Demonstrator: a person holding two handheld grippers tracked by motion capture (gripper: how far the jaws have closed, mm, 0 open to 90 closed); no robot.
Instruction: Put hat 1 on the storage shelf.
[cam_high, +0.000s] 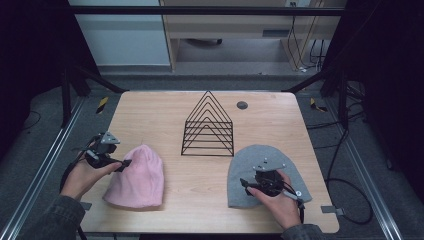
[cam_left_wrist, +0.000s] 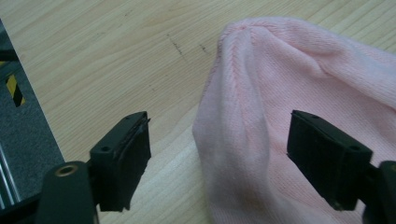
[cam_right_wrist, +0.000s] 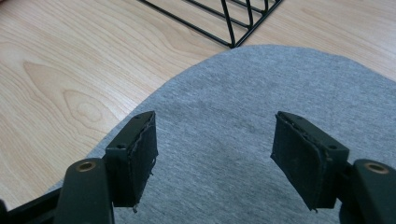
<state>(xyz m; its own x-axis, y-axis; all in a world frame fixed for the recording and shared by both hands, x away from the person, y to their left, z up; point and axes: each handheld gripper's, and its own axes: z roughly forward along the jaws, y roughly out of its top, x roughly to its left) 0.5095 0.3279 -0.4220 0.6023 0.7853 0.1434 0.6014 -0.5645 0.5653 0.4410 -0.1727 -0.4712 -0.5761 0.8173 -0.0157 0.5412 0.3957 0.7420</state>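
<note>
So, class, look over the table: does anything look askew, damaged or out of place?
Nothing stands out. The pink beanie and grey beanie lie flat on the table, and the wire rack stands upright between them. Faint dark scratches mark the wood beside the pink beanie.

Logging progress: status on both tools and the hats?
Left tool open, straddling pink hat edge. Right tool open over grey hat. Wire rack clear behind.

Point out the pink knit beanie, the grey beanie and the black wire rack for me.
pink knit beanie (cam_high: 137, 177), high view, middle of its body.
grey fabric beanie (cam_right_wrist: 261, 88), right gripper view, flat cloth ahead of the claw.
black triangular wire rack (cam_high: 208, 131), high view, centre of its wire frames.
</note>
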